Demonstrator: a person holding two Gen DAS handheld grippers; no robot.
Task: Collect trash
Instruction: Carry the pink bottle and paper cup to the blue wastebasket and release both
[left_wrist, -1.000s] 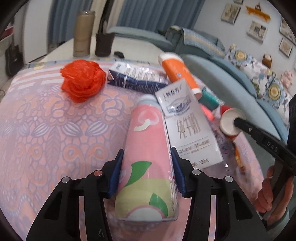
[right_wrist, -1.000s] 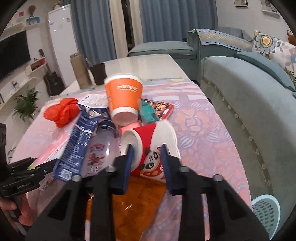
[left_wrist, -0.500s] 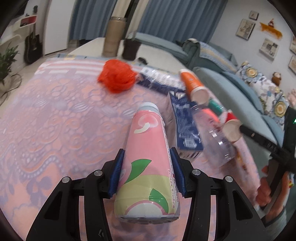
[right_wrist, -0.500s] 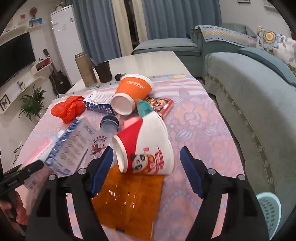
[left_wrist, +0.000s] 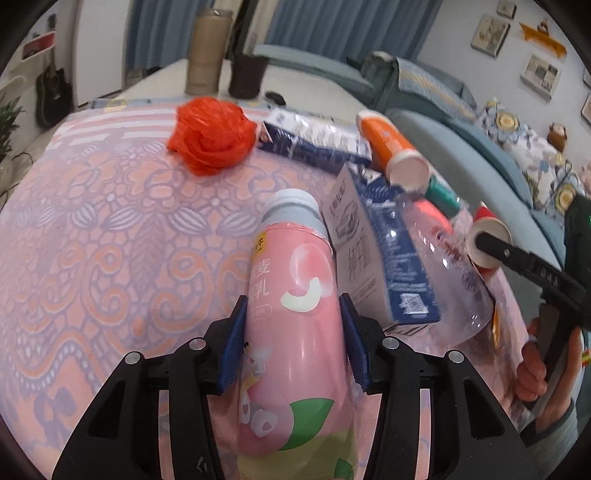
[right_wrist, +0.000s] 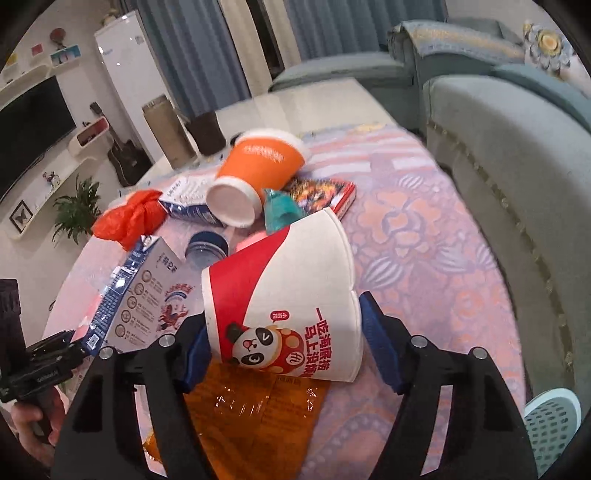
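Your left gripper (left_wrist: 291, 339) holds the pink peach-drink bottle (left_wrist: 295, 332) across its body, cap pointing away along the fingers, above the patterned tablecloth (left_wrist: 92, 240). Your right gripper (right_wrist: 282, 347) is closing around the red-and-white panda noodle cup (right_wrist: 284, 306), which lies on its side between the jaws atop an orange wrapper (right_wrist: 251, 413); its long axis runs across the jaws, base toward the left pad, rim toward the right, with a gap showing there, so square up before squeezing.
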